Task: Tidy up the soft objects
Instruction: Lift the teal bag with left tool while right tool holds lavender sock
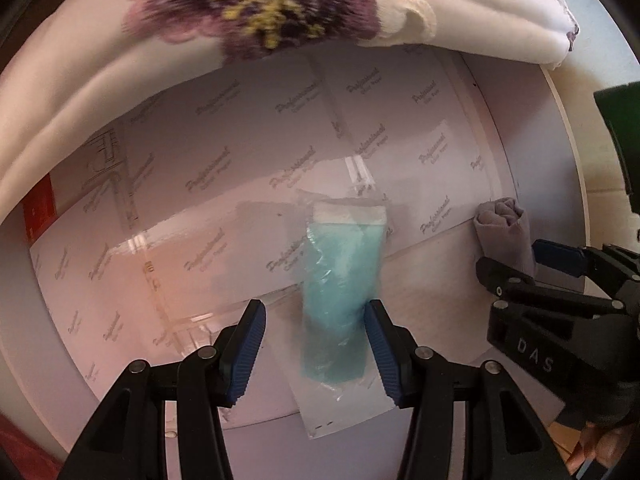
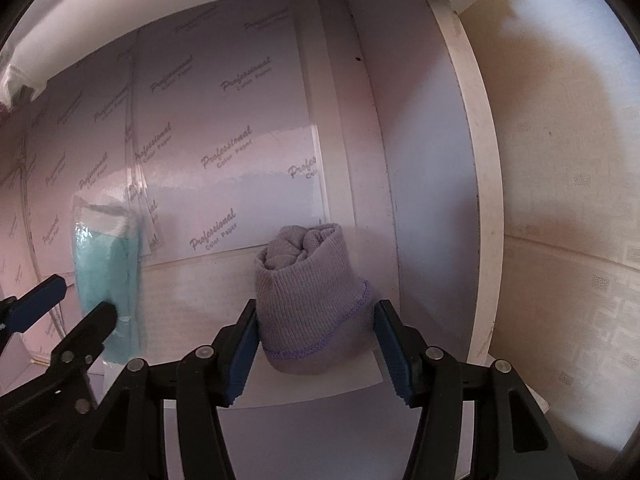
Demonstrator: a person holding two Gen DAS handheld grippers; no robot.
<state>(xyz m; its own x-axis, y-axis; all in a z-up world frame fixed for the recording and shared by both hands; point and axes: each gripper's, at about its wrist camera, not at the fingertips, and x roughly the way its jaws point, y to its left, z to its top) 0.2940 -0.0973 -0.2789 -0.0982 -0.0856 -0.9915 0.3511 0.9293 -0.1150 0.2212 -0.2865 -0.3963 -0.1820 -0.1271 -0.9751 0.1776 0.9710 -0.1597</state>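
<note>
A clear plastic bag with a teal cloth [image 1: 340, 280] inside lies flat on the paper-covered table [image 1: 180, 208]. My left gripper [image 1: 316, 352] points down over its near end and stands open; the right pad meets the bag's edge, while the left pad is well apart. The bag [image 2: 108, 272] and the left gripper [image 2: 78, 304] also show at the left of the right wrist view. A rolled grey-lilac knitted sock [image 2: 308, 300] lies near the table's right edge. My right gripper [image 2: 316, 352] straddles it, open, pads close beside its sides without squeezing. The sock [image 1: 504, 224] and the right gripper [image 1: 528, 268] sit at the right.
A folded white cloth with a purple embroidered flower [image 1: 256, 4] lies along the far side. Printed paper sheets [image 2: 224, 128] cover the tabletop. The table's white rim [image 2: 476, 200] runs down the right, with patterned floor beyond. A red object [image 1: 38, 208] is at the left.
</note>
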